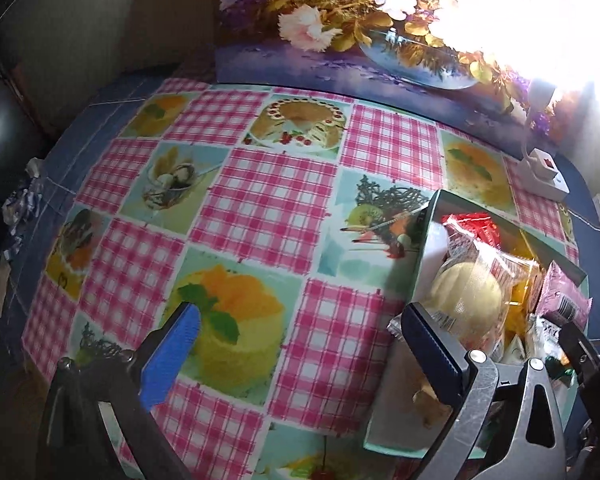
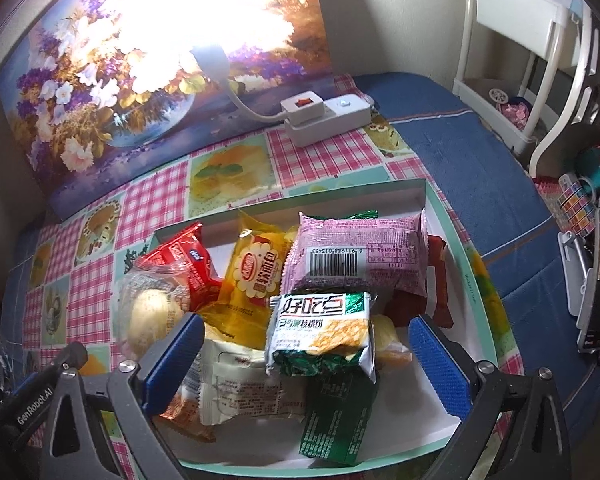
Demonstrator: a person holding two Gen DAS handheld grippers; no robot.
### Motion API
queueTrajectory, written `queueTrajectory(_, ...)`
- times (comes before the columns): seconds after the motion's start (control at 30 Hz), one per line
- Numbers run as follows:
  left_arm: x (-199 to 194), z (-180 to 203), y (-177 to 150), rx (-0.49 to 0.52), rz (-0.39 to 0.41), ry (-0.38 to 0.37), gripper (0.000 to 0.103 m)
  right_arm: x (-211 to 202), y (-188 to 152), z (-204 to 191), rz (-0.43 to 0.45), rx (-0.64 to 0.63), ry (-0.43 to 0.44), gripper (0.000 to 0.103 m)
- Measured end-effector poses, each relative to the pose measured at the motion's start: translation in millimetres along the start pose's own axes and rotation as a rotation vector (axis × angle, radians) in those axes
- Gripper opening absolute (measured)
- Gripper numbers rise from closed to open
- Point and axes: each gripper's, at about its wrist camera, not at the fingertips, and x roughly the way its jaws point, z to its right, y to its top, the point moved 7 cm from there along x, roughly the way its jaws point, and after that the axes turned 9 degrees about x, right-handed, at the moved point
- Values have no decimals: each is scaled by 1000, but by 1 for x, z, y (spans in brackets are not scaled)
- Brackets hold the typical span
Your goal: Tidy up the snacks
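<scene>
Hovering with fingers spread and empty, the right gripper [image 2: 306,354] straddles the green-and-white snack packet [image 2: 320,336] lying atop the pile in the box [image 2: 466,258], the packet's long axis running roughly across the gap. Beyond the packet lie the pink packet [image 2: 360,248] and yellow packet [image 2: 258,270]. Left of the box, the left gripper [image 1: 300,344], equally spread and empty, hangs over bare table [image 1: 260,200], the farther hand.

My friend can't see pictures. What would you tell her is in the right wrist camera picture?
A shallow white cardboard box with a mint-green rim sits on a pink checked tablecloth, full of wrapped snacks: a pink packet with a barcode, a green-and-white cracker packet and a yellow bread packet. The right tool hangs open above them, holding nothing.
</scene>
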Motion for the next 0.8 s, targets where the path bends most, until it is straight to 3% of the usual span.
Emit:
queueTrajectory(0.3,-15,-17,-31,35,9,108,100,-27,-32,-6,58,-65,1,103)
queueTrajectory(0.8,-45,-33,-54,87,96,182,100,-47,-69,-5,74,-161,-16,103)
